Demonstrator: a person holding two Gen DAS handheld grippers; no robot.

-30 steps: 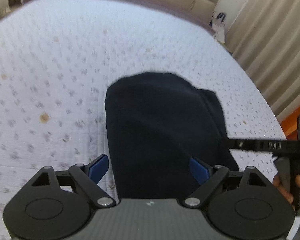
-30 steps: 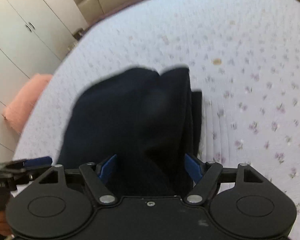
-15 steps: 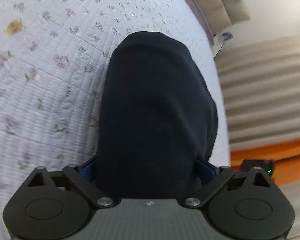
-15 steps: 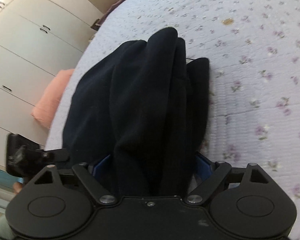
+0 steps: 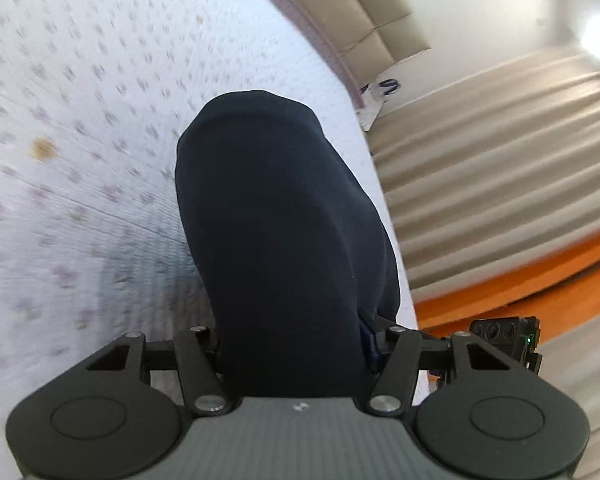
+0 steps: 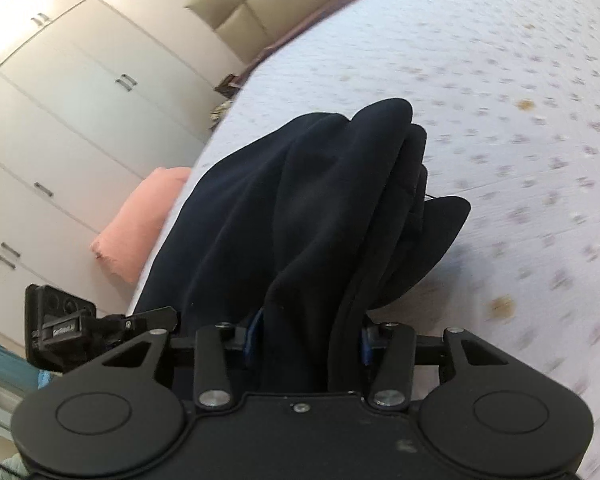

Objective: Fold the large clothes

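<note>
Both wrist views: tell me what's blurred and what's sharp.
Left wrist view: the bedspread is streaked with motion blur; the dark garment and left gripper stay sharp. Right wrist view: bedspread blurred likewise, right gripper crisp, fisheye bending the wardrobe.

We see a dark navy garment [image 5: 284, 216], plain and unpatterned. The bedspread [image 5: 80, 128] is white, quilted, dotted with small mauve flowers and a few ochre ones. Curtains [image 5: 500, 152] are beige, the floor [image 5: 540, 276] orange. A folded cloth [image 6: 140, 224] is salmon pink; the wardrobe [image 6: 72, 112] is cream.
</note>
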